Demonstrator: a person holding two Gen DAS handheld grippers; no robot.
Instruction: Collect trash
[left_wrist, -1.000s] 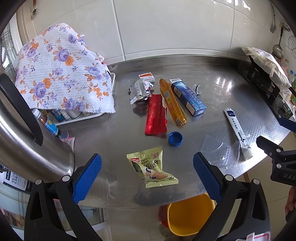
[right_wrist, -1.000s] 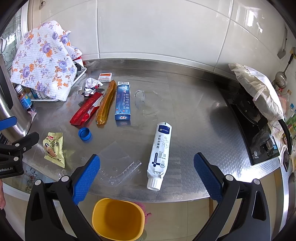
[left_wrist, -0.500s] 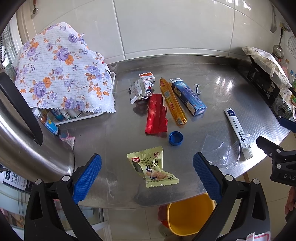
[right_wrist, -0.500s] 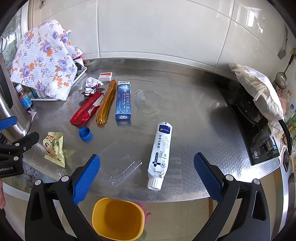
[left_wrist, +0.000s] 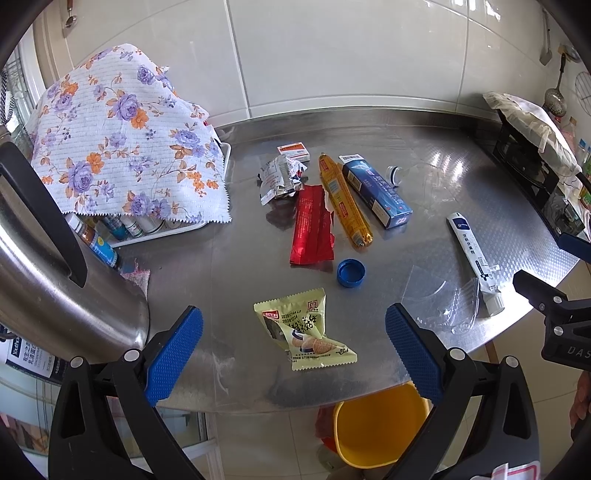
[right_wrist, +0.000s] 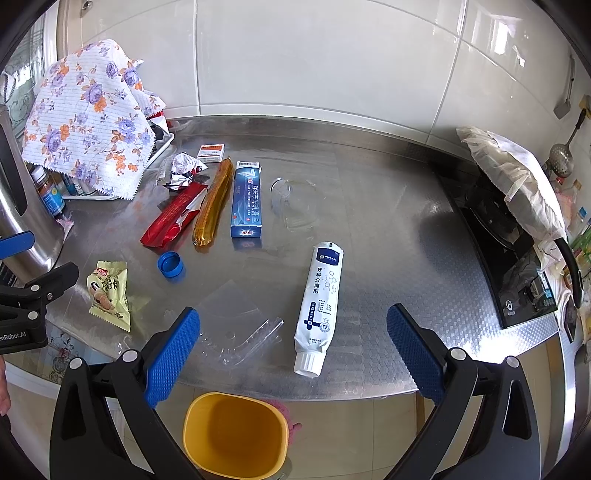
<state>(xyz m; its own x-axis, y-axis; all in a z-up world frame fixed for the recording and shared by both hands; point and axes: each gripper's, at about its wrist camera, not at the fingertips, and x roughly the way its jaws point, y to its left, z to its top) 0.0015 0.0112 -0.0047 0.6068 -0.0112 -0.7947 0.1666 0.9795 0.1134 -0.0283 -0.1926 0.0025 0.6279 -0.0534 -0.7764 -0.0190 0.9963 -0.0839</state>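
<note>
Trash lies scattered over the steel bench (left_wrist: 461, 192), and I hold both grippers above its near edge, each with its jaws spread wide and nothing between them. Through my left gripper (left_wrist: 293, 349) I look straight down on the green snack packet (left_wrist: 304, 330), which sits between the blue pads, with the blue bottle cap (left_wrist: 351, 272) just beyond it. Further back lie the red wrapper (left_wrist: 312, 230), the yellow sausage stick (left_wrist: 344, 201), the blue toothpaste box (left_wrist: 376, 194), a crumpled silver wrapper (left_wrist: 280, 177) and a small orange-and-white box (left_wrist: 294, 150).

My right gripper (right_wrist: 293, 349) frames the white tube (right_wrist: 319, 306) instead, its cap pointing at the bench edge, and the clear plastic tray (right_wrist: 240, 332) lying just to the tube's left. This view shows the yellow bin (right_wrist: 236, 437) on the floor below the edge with its mouth fully open to me; the left view catches only part of it, behind a finger. The right view also shows a clear plastic piece (right_wrist: 295, 201) beyond the tube more plainly. The left view alone shows the steel kettle (left_wrist: 55, 288) bulking close beside that gripper. A flowered cloth (left_wrist: 125, 136) covers a rack at the far left.
</note>
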